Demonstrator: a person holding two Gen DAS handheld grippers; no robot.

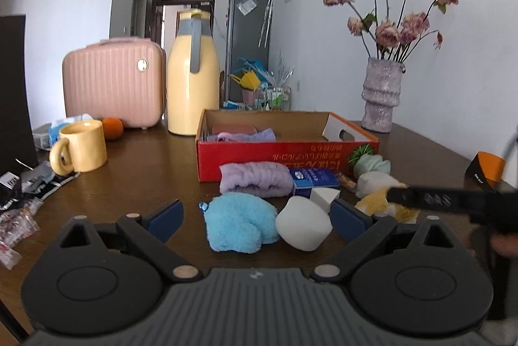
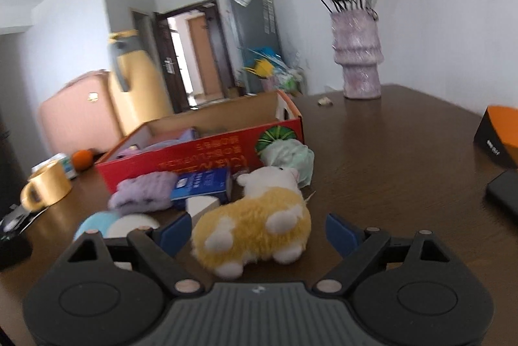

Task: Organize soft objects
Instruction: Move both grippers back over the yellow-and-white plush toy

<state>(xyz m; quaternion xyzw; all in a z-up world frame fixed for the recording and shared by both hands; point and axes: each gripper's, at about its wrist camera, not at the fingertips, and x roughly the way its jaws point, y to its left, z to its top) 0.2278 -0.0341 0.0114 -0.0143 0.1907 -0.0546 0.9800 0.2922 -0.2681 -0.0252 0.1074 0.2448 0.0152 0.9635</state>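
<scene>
Left gripper [image 1: 257,218]: matte black body with two round housings, each bearing a raised concentric disc. Between them sits a grey ribbed centre plate carrying a small pale mark at its top edge. Black linkage arms run forward from silver round pivot pins; further silver pins sit at the outer joints, beside triangular cut-outs. Fingers [image 1: 166,215] end in dark blue flat pads.

Right gripper [image 2: 257,232]: same build throughout, with black housings, grey ribbed plate, silver pins and blue-padded fingers [image 2: 340,232]. Seen from the left wrist view, one of its arms is a black bar with cut-out slots.
</scene>
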